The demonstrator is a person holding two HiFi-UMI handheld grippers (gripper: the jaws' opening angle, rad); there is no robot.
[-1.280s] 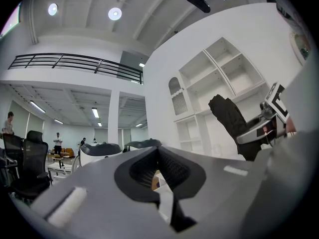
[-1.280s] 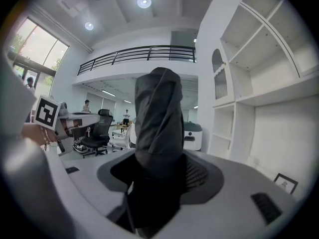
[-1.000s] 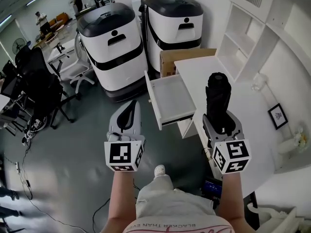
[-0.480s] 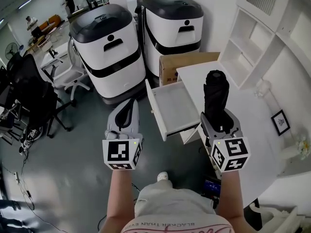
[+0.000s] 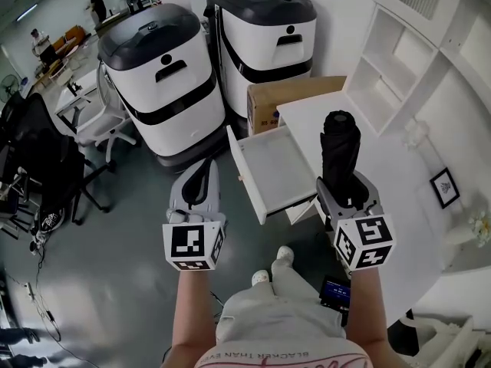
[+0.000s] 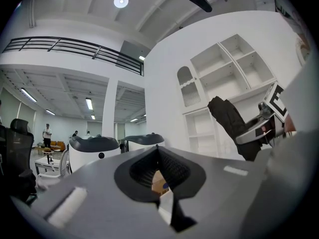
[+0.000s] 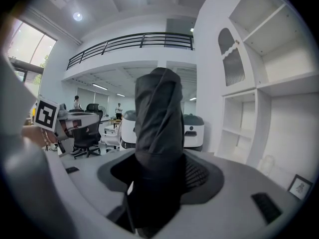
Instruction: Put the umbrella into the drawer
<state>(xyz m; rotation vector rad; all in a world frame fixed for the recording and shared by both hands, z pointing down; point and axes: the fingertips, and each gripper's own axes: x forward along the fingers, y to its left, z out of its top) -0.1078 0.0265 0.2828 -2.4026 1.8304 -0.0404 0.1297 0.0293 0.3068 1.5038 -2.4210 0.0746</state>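
A folded black umbrella point(image 5: 341, 150) stands up out of my right gripper point(image 5: 343, 186), which is shut on its lower end above the white table point(image 5: 395, 179). In the right gripper view the umbrella point(image 7: 158, 123) fills the gap between the jaws of the right gripper point(image 7: 159, 171). The white drawer point(image 5: 270, 171) is pulled out to the left of the table, empty, just left of the umbrella. My left gripper point(image 5: 201, 169) hangs over the grey floor left of the drawer, jaws together with nothing in them. In the left gripper view the left gripper point(image 6: 157, 151) is shut and the umbrella point(image 6: 230, 127) shows at right.
Two big white-and-black machines point(image 5: 165, 75) point(image 5: 265, 29) stand beyond the drawer, with a cardboard box point(image 5: 285, 102) against the table's far end. White wall shelves point(image 5: 399, 60) and a small framed picture point(image 5: 444, 187) are at the right. Office chairs point(image 5: 46, 152) stand at the left.
Both grippers have been carried forward with the person's step, closer to the drawer and machines. The umbrella stays in the right gripper; the left stays shut.
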